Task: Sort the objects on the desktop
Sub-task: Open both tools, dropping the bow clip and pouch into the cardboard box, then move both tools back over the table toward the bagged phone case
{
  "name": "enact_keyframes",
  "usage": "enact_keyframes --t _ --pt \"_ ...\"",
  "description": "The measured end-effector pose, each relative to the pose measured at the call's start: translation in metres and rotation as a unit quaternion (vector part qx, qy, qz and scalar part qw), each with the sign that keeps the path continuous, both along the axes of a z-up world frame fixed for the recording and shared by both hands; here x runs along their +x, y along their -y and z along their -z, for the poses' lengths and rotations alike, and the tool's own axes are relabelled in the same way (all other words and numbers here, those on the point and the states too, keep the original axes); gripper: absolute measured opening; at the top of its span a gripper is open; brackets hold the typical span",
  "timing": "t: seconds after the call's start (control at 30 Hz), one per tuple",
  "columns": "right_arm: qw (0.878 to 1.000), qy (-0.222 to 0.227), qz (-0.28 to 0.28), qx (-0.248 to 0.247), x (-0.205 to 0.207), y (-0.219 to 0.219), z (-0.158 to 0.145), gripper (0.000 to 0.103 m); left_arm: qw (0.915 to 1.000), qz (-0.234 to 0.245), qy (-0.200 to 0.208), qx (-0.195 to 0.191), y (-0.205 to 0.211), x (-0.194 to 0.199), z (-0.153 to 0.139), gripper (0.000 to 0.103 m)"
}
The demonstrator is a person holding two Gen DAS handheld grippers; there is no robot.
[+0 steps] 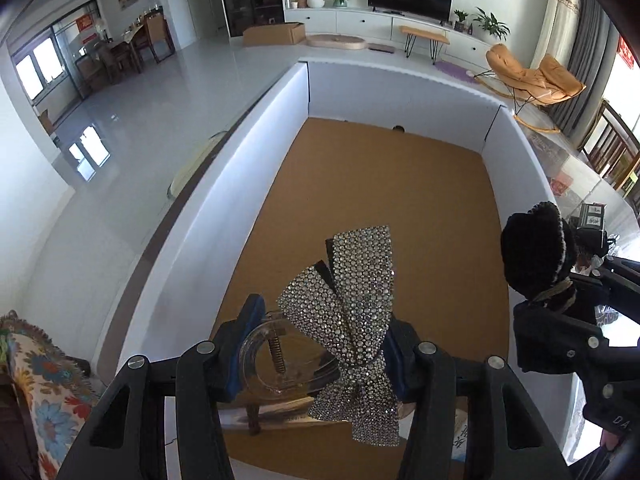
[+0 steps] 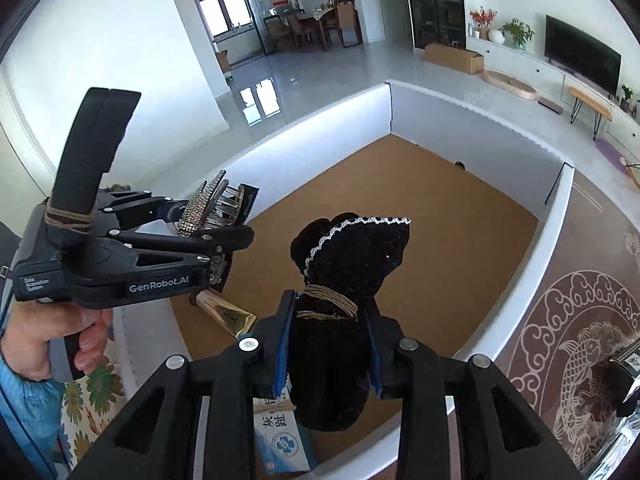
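Right wrist view: white-walled bin, gold tube and box inside.

One hair clip, one pouch (black)

Medicine box half behind gripper

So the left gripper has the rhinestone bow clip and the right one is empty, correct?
Not quite. The left gripper does hold the bow clip, but the right gripper is not empty: a black velvet bow sits between its fingers, as the right wrist view shows.
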State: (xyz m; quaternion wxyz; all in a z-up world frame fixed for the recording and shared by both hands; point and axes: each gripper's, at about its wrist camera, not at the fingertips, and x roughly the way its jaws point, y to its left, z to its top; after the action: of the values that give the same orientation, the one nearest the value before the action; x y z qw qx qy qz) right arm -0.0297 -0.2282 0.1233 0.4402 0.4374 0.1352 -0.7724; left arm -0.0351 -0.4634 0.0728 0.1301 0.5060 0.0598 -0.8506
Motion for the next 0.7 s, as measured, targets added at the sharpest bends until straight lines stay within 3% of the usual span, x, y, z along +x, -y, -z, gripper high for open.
enact_keyframes --t 0.07,0.1,0.17,0.2,0.37,0.5,0.63,0.7 --pt "1.000 0.008 0.003 0.013 -0.003 0.008 0.010 0.049 0.9997 -0.001 0.023 0.003 0.000 -0.005 0.012 0.054" --pt "1.000 0.011 0.006 0.011 -0.004 0.008 0.012 0.060 0.9994 -0.005 0.035 -0.002 0.000 -0.008 0.018 0.057" --pt "1.000 0.011 0.009 0.000 -0.003 0.008 0.011 0.067 0.9985 -0.014 0.050 -0.016 0.000 -0.014 0.025 0.069" --pt "1.000 0.008 0.008 -0.005 -0.001 0.007 0.008 0.068 0.9982 -0.018 0.052 -0.023 -0.001 -0.014 0.026 0.074" --pt "0.998 -0.033 0.007 -0.048 0.014 -0.032 -0.020 0.071 0.9988 -0.029 0.014 -0.036 -0.014 -0.006 0.008 0.074" --pt "0.991 -0.100 0.044 -0.073 0.040 -0.103 -0.027 0.091 0.9981 -0.003 -0.044 -0.043 -0.055 0.006 -0.029 0.074" --pt "0.984 -0.125 0.119 -0.040 0.055 -0.197 -0.002 0.091 0.9925 0.070 -0.097 -0.025 -0.125 0.024 -0.064 0.078" --pt "0.977 -0.140 0.161 -0.011 0.059 -0.246 0.015 0.091 0.9864 0.116 -0.116 -0.013 -0.170 0.034 -0.076 0.089"
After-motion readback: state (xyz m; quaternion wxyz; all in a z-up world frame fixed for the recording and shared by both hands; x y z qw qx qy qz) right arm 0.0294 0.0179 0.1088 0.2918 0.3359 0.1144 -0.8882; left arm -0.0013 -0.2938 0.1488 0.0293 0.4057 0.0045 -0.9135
